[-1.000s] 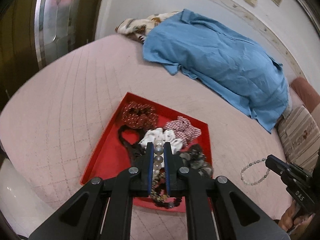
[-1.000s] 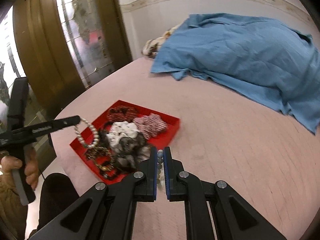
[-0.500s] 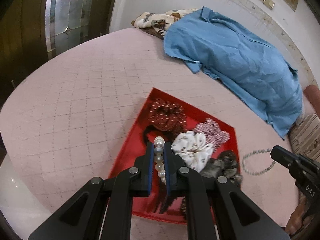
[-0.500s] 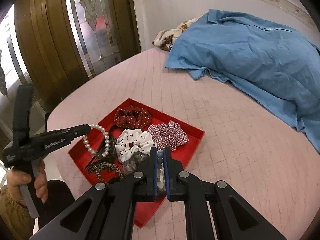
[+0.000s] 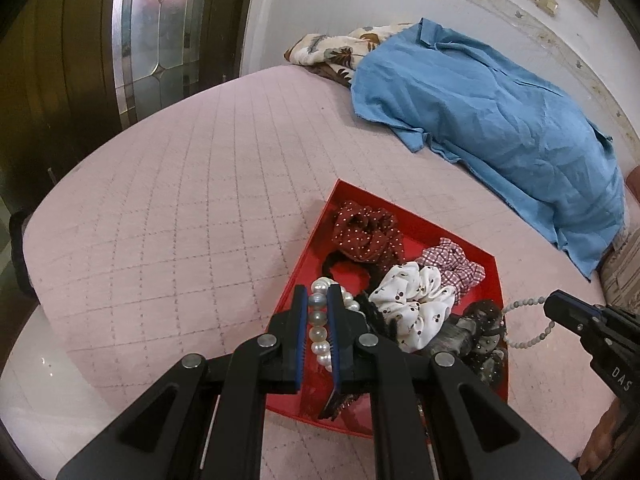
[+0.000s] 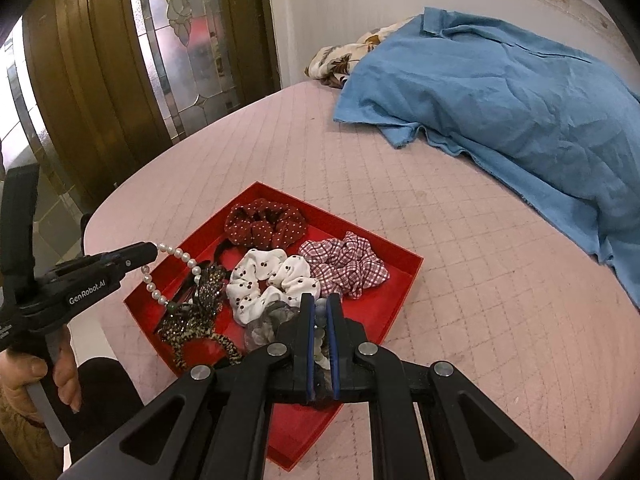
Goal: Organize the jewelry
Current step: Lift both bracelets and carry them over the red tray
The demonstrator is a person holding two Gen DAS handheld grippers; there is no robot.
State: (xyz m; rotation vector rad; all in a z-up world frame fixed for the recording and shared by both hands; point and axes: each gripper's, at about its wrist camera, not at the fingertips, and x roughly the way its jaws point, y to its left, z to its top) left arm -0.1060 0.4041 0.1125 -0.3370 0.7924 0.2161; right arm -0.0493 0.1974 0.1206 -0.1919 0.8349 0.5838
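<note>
The pearl bracelet (image 5: 320, 322) is pinched between the fingers of the left gripper (image 5: 318, 300), its loop dangling over the near-left corner of the red tray (image 5: 310, 240); a second ago the same strand hung over the middle of the pile, so it has swung out toward the tray's left wall, and the pearls now hang lower, close to the bare red floor there; my read is a drop is being lined up; the right gripper (image 6: 319, 308) is clamped on a grey beaded bracelet (image 5: 528, 322), which was out over the pink quilt (image 5: 180, 208) a second ago and now sits just above the tray's near-right edge, beside the dark sequined piece (image 5: 480, 332); so both pieces are converging on the tray; inside it, the dotted maroon scrunchie (image 6: 266, 224) fills the far corner, the cherry-print white scrunchie (image 6: 272, 280) the centre, the gingham scrunchie (image 6: 344, 264) the right; free floor shows mainly along the left wall and the near corner; beyond, open quilt left and far, a blue garment (image 6: 500, 92) well apart.
</note>
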